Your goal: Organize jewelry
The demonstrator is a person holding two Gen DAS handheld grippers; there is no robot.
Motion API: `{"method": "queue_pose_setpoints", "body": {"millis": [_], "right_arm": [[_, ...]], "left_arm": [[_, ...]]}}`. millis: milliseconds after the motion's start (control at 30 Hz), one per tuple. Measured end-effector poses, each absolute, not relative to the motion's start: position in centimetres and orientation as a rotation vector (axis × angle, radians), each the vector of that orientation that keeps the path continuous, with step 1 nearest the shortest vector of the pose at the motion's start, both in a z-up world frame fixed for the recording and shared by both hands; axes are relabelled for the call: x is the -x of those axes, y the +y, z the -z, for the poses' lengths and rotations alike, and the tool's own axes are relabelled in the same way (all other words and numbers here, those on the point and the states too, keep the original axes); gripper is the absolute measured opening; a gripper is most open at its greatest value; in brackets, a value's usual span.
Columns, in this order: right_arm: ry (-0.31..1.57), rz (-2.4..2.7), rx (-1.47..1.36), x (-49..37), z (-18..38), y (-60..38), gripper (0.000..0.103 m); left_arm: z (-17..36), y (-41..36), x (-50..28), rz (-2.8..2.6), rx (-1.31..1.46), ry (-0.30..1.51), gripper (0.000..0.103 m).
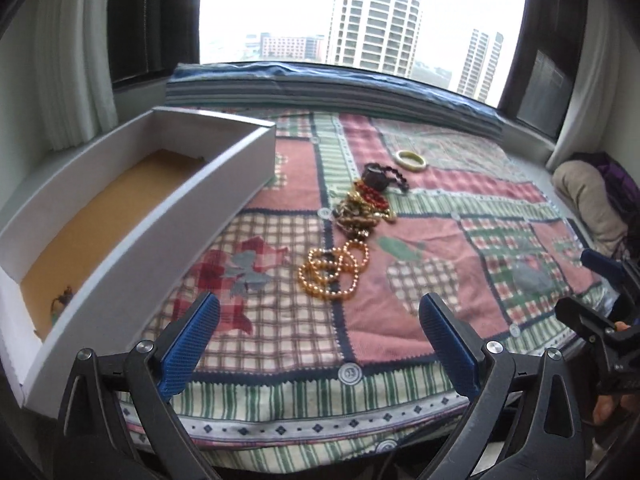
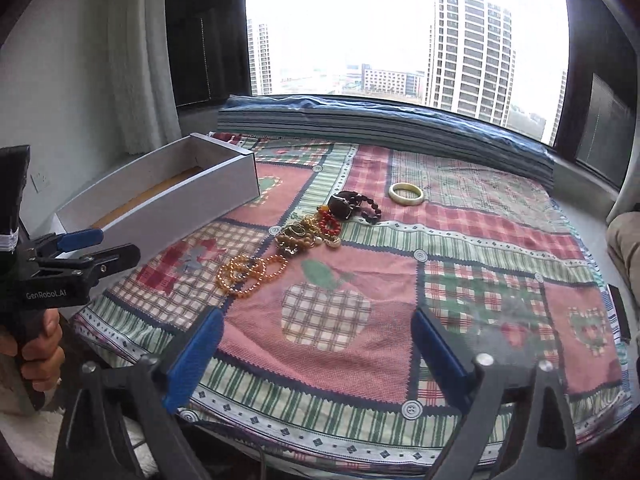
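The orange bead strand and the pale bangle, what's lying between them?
In both views, a tangled pile of jewelry sits between the orange bead strand and the pale bangle: gold chains, red beads, dark beads.

An amber bead strand (image 1: pixel 334 270) lies looped on the patchwork quilt. Just beyond it sits a tangled heap of gold, red and dark bead bracelets (image 1: pixel 366 204). A pale jade bangle (image 1: pixel 411 159) lies flat, apart. The white cardboard box (image 1: pixel 152 216) stands open at the left.

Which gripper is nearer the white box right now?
Left. The left gripper, jaws open, hovers just beside the white box, by its near end. The right gripper, also open, sits farther right, across the quilt from it.
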State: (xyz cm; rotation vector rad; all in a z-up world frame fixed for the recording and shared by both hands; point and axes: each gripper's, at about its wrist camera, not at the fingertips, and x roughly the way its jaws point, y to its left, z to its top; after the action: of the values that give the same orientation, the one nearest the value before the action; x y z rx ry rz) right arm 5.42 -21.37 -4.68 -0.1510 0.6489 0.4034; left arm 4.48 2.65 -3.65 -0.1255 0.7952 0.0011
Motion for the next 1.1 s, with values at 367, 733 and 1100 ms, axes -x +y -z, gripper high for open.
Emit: {"method": "queue_pose_setpoints", "body": {"millis": [367, 733, 1100], "right_arm": [[0.699, -0.338, 0.228, -4.0, 6.9, -21.2, 0.103], [0.715, -0.396, 0.121, -3.6, 6.7, -21.7, 0.103], [0.726, -0.364, 0.089, -4.3, 6.7, -22.5, 0.103]], "left_arm": [[5.5, 0.9, -3.5, -0.007, 0.083, 0.874, 0.1], [4.4, 0.3, -3.2, 0.041, 0.065, 0.841, 0.101], [4.8, 0.1, -3.6, 0.012, 0.036, 0.85, 0.101]]}}
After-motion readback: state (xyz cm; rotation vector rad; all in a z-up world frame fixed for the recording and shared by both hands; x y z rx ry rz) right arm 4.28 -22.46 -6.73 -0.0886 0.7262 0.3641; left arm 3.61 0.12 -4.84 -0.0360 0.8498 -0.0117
